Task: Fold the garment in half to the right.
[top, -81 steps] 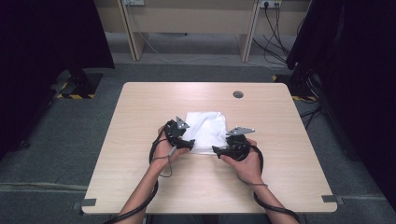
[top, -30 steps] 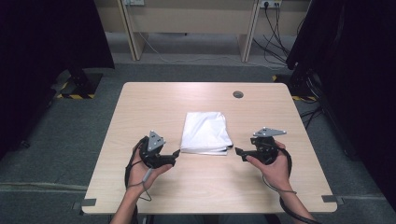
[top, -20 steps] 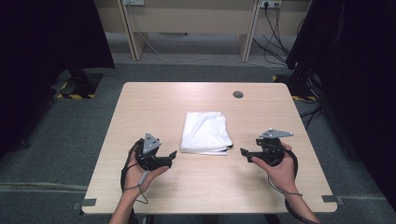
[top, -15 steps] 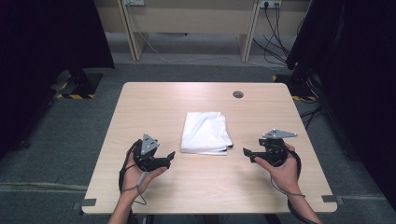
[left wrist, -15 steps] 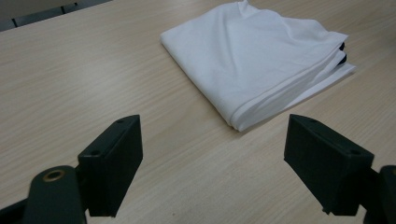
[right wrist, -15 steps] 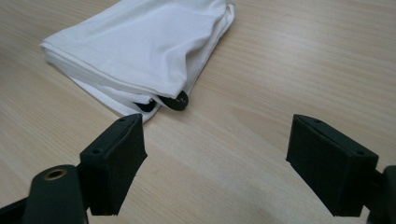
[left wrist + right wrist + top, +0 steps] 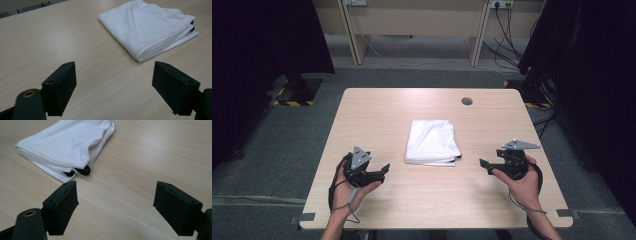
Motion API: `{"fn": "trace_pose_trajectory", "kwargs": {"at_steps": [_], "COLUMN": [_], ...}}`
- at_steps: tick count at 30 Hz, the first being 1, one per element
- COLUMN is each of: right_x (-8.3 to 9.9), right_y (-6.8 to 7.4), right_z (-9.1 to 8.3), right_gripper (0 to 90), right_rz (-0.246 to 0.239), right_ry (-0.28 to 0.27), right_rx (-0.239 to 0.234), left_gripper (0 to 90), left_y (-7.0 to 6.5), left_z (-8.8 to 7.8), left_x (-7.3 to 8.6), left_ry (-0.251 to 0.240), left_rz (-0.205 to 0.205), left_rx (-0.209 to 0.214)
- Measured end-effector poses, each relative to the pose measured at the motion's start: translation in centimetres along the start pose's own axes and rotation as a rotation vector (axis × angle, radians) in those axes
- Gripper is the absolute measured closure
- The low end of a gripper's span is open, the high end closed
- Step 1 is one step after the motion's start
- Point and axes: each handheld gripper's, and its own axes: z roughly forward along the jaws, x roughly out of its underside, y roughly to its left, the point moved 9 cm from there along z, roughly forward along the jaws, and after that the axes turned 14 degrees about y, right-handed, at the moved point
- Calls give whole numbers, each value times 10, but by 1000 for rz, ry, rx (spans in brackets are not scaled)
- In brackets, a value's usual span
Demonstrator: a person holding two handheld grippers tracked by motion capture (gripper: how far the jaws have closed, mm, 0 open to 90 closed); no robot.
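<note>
A folded white cloth [image 7: 432,141] lies in the middle of the light wooden table [image 7: 377,115]. In the left gripper view the cloth [image 7: 147,27] sits ahead and to the right; in the right gripper view the cloth [image 7: 67,147] sits ahead and to the left, with a small dark bit [image 7: 82,171] peeking from its near fold. My left gripper [image 7: 384,169] rests low near the front left of the table, apart from the cloth, open and holding nothing [image 7: 113,92]. My right gripper [image 7: 482,163] is at the front right, also apart from the cloth, open and holding nothing [image 7: 115,212].
A round grey cable port [image 7: 467,101] is set into the table's far right. Behind the table stands a wooden bench frame [image 7: 412,25] with cables [image 7: 504,22] on the floor. Dark curtains [image 7: 592,75] hang at both sides.
Both grippers have drawn back from the cloth's near edge toward the front corners of the table, left going left, right going right. The cloth stays folded in place.
</note>
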Motion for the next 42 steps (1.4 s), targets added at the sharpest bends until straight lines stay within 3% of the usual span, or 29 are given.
{"fn": "trace_pose_trajectory", "kwargs": {"at_steps": [11,27,42], "right_x": [14,33,52], "right_y": [-15,-37,-52], "right_z": [-7,-16,-20], "right_gripper": [195,192,189], "right_rz": [33,77,113], "right_ry": [-11,-19,-31], "right_rx": [11,44,74], "left_gripper": [191,191,192], "left_y": [6,12,26], "left_z": [-3,-12,-11], "left_x": [8,9,27], "left_ry": [0,-36,-27], "left_rz": [-9,-21,-49], "left_rx": [-12,-24,-40]}}
